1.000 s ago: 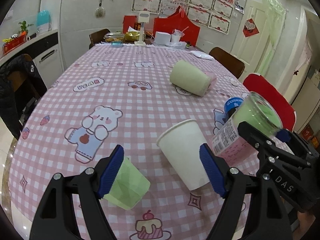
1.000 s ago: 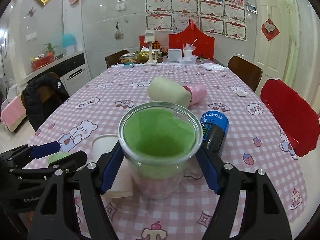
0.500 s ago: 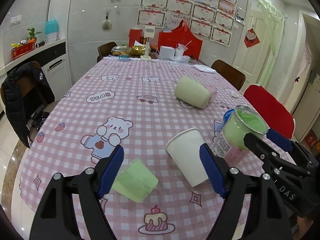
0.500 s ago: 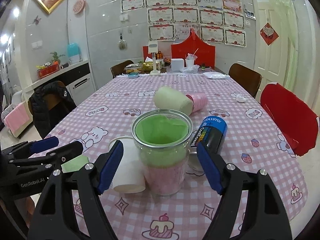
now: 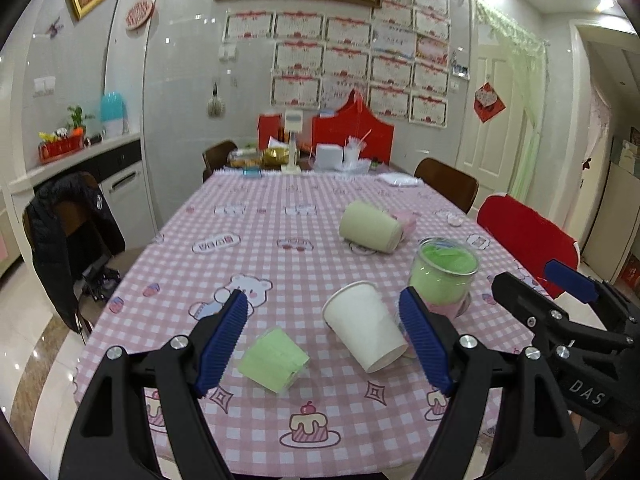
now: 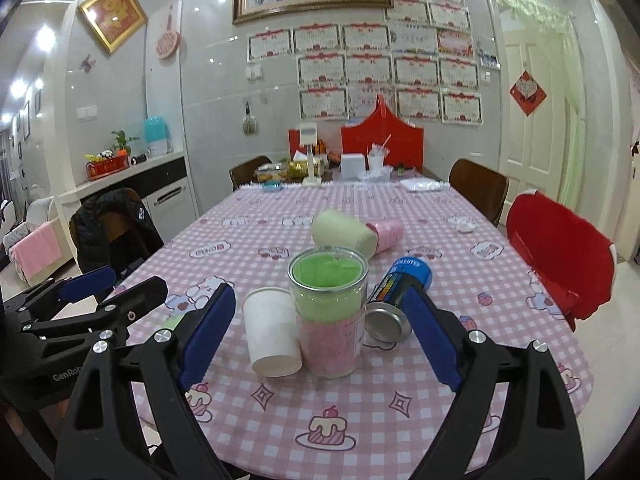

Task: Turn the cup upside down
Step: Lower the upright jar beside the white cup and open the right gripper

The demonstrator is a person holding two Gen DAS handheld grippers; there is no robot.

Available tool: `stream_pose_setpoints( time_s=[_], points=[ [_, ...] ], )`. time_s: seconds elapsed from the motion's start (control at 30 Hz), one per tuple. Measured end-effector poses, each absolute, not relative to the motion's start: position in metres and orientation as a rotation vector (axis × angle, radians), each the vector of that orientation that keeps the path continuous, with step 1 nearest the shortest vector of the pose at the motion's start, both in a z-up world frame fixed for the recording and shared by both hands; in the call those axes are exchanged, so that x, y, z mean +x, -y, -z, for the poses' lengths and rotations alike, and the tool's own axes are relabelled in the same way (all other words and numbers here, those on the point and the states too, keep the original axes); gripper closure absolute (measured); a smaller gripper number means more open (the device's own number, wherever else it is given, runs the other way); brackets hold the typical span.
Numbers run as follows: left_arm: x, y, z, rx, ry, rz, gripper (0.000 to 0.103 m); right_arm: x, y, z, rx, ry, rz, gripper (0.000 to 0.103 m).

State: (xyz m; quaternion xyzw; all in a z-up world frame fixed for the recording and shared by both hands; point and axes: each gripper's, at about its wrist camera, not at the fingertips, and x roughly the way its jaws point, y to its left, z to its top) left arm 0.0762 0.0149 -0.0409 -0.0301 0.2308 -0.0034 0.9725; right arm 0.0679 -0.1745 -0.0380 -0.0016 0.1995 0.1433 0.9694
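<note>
A clear plastic cup [image 6: 329,312] with green and pink lining stands upright, mouth up, on the pink checked tablecloth; it also shows in the left wrist view [image 5: 443,276]. My right gripper [image 6: 320,336] is open and empty, pulled back toward the table's front edge, its blue pads apart on either side of the cup without touching. My left gripper [image 5: 326,344] is open and empty above the near edge. A white paper cup [image 5: 365,326] lies on its side beside the clear cup. A small green cup [image 5: 274,359] lies on its side at the front left.
A blue can [image 6: 396,300] lies on its side right of the clear cup. A pale green cup [image 6: 344,232] and a pink cup [image 6: 386,234] lie further back. Red-covered chair [image 6: 560,256] at right, chair with black jacket [image 6: 116,228] at left. Clutter stands at the far end.
The right gripper opened, let go of the clear cup and drew back; the cup now stands on the table. Both grippers moved back and up from the cups.
</note>
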Motion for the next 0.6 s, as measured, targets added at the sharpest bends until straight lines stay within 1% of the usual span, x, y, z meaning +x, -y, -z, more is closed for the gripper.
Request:
stream_pose_setpoints(
  time_s=[0.03, 0.1, 0.6],
  points=[
    [0.071, -0.013, 0.038, -0.053, -0.449, 0.005, 0.026, 0.063, 0.176, 0.037, -0.004, -0.391, -0.289, 0.018],
    [0.06, -0.009, 0.034, -0.034, -0.417, -0.005, 0.026, 0.054, 0.18, 0.032, -0.004, -0.358, -0.28, 0.009],
    [-0.007, 0.011, 0.0, 0.03, -0.186, -0.045, 0.026, -0.002, 0.196, 0.009, -0.029, -0.137, -0.229, 0.008]
  ],
)
